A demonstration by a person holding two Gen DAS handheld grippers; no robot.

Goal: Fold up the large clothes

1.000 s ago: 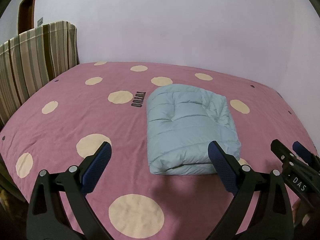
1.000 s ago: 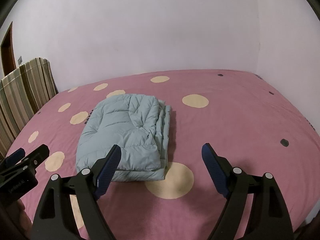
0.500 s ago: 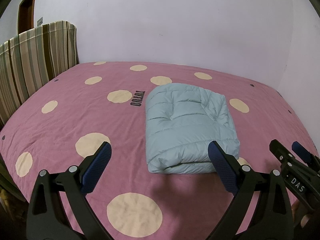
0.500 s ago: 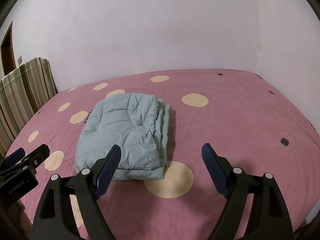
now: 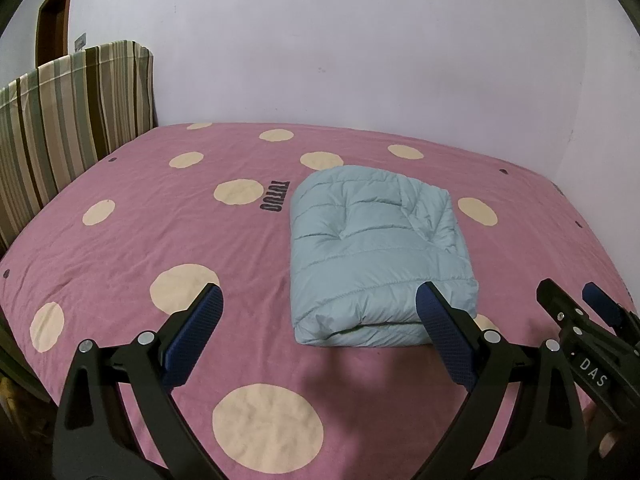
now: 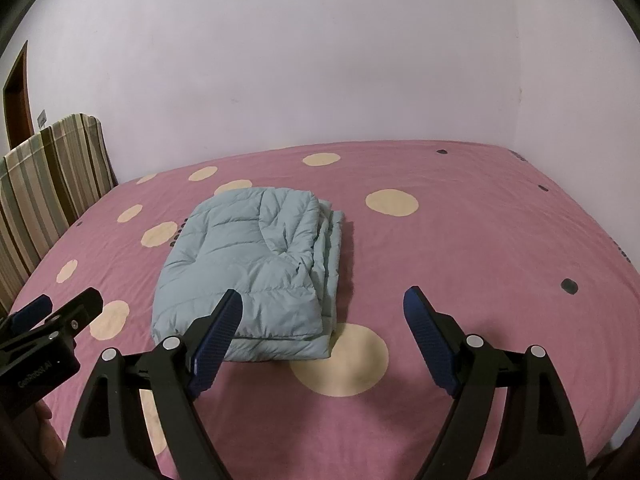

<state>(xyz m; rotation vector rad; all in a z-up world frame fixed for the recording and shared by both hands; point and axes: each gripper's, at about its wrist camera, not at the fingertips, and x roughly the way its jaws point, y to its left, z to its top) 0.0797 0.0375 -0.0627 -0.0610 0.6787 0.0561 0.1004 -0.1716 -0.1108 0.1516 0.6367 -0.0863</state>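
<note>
A light blue puffer jacket (image 5: 376, 256) lies folded into a compact rectangle on the pink bed with cream dots (image 5: 160, 240). It also shows in the right wrist view (image 6: 252, 268). My left gripper (image 5: 320, 320) is open and empty, held above the bed's near edge, short of the jacket's front fold. My right gripper (image 6: 322, 320) is open and empty, just right of the jacket's near corner. The right gripper shows at the right edge of the left wrist view (image 5: 580, 320). The left gripper shows at the left edge of the right wrist view (image 6: 48, 320).
A striped headboard cushion (image 5: 68, 120) stands along the bed's left side. White walls (image 5: 360, 40) close the far side and the right. A brown door frame (image 5: 52, 24) is at the far left. The bed (image 6: 480, 240) spreads wide to the jacket's right.
Both grippers have drawn back slightly from the jacket and stayed open. The folded jacket has not moved.
</note>
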